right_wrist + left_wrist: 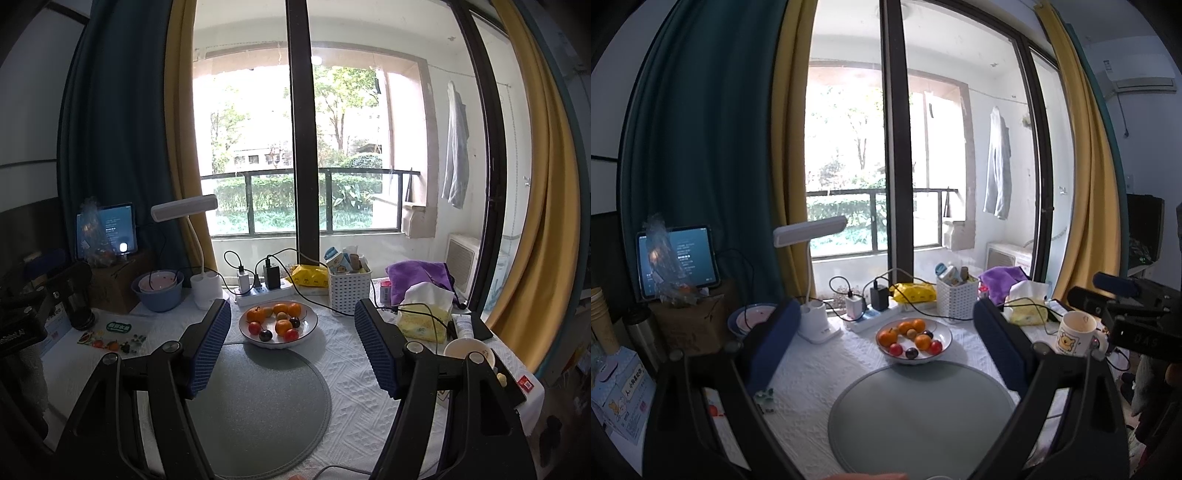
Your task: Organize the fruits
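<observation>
- We see a counter (812, 384) under a white textured cloth, set in front of a big window w/ yellow and teal curtains.
- Left gripper (882, 343): jaws spread wide, nothing between them; it hangs above the counter's near edge.
- Right gripper (291, 347): jaws also wide apart and holding nothing, above the near side of the counter.
- A white plate of fruits (913, 339) sits mid-counter, beyond both grippers and apart from them. On it we count approx. four oranges, two or three small red fruits, two dark plum-like ones and one pale one.
- The plate's near rim just overlaps the far edge of a round grey mat (919, 417), which lies flat in front of it.
- Behind the plate: a power strip (264, 293) w/ chargers plugged in, and a white lattice basket (349, 282) to its right.
- Left of the plate: a white desk lamp (812, 317), then a blue bowl (157, 295).
- Right side: a tissue box (424, 321) and a mug w/ a bear print (1075, 332).
</observation>
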Demonstrator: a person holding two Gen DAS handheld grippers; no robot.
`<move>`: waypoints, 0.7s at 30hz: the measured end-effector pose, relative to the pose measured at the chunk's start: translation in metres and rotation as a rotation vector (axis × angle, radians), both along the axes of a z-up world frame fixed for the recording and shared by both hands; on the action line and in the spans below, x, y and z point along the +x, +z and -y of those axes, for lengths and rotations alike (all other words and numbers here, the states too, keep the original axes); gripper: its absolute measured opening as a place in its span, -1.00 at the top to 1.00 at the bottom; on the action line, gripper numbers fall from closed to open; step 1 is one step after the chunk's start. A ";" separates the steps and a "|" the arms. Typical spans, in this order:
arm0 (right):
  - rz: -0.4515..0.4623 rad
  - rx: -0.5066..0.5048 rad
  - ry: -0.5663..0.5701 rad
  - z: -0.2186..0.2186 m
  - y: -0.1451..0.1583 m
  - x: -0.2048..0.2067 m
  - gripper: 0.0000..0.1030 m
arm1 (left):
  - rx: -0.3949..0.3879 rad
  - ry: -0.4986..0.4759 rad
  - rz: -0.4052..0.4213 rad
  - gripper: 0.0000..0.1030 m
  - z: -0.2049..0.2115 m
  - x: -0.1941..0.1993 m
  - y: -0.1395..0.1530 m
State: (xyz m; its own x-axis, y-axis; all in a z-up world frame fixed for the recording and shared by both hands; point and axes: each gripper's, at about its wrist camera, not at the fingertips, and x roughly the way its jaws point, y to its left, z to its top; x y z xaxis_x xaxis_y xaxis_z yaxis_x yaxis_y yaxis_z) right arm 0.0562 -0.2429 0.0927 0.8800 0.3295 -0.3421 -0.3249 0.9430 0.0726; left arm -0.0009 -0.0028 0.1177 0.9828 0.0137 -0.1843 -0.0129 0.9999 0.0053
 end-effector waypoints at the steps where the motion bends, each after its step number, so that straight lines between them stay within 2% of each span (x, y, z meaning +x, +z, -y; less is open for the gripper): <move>1: 0.000 0.000 0.000 0.000 0.000 0.000 -0.41 | 0.000 0.000 0.000 -0.85 0.000 0.000 0.000; 21: 0.000 0.000 0.000 -0.001 -0.001 0.000 -0.41 | 0.008 -0.007 -0.005 -0.85 0.003 -0.001 0.000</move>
State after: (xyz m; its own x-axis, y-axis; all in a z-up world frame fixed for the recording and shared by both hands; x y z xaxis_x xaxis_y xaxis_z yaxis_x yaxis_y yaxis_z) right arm 0.0559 -0.2423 0.0920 0.8801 0.3295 -0.3417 -0.3248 0.9430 0.0726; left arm -0.0016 -0.0054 0.1182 0.9819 0.0084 -0.1892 -0.0059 0.9999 0.0136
